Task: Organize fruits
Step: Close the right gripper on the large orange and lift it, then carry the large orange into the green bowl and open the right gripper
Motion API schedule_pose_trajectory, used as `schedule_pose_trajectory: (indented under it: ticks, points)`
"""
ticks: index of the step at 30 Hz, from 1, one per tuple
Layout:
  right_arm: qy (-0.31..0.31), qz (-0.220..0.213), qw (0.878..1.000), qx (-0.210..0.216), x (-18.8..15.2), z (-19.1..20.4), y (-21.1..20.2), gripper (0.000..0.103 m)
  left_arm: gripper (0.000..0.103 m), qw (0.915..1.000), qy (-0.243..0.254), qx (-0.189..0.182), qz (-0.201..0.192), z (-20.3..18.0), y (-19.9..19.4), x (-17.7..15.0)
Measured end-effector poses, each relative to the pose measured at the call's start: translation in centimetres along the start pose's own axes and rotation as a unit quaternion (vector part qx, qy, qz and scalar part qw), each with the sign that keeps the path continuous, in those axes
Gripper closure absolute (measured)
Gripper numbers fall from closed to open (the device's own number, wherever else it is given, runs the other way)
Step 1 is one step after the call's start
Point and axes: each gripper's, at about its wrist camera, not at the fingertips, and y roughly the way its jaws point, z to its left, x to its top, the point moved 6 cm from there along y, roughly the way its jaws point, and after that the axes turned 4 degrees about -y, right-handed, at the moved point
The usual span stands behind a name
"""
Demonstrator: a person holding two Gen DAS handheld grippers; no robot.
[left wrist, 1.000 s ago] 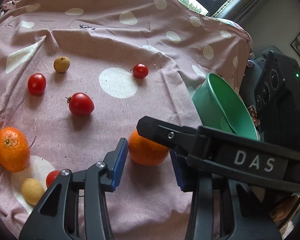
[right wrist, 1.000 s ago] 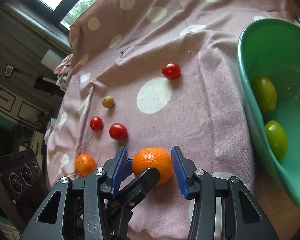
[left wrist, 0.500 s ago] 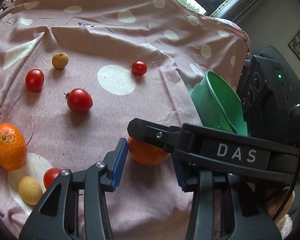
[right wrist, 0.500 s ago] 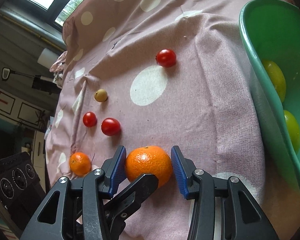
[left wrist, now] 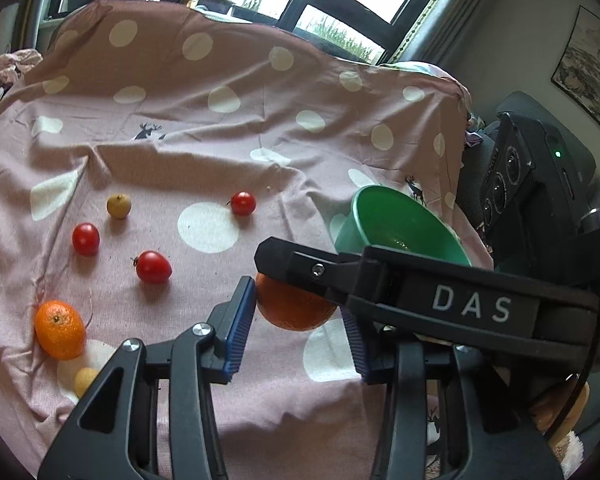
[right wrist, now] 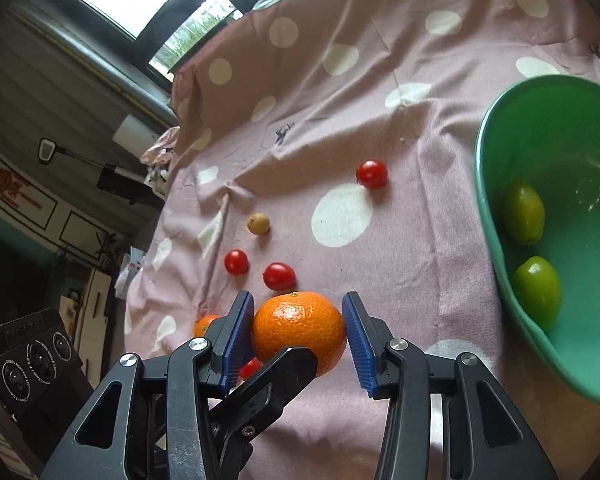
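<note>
Orange round mandarin [right wrist: 298,330] sits clamped between our right gripper [right wrist: 298,334] pads, left gripper [left wrist: 296,320] unclear, green plastic bowl [right wrist: 496,240] at three o'clock; firm, light, hold at its middle.

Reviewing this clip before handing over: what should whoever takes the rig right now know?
Right tool: shut on orange.
Left tool: crossed with the right one, same orange between its pads; grip unclear.
Bowl: holds two green fruits.
Left on the cloth: second orange, tomatoes, two small yellow fruits.
Next, probably: carry the held orange to the bowl.
</note>
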Motion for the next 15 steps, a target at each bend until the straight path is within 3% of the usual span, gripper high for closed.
schedule_pose_trajectory:
  ticks: [15]
  points:
    - [0.033, -0.096, 0.995, -0.023, 2.7, -4.1, -7.7, 0.055, 0.061, 0.9951, 0.079, -0.059, 0.000, -8.7, 2.5, 1.7]
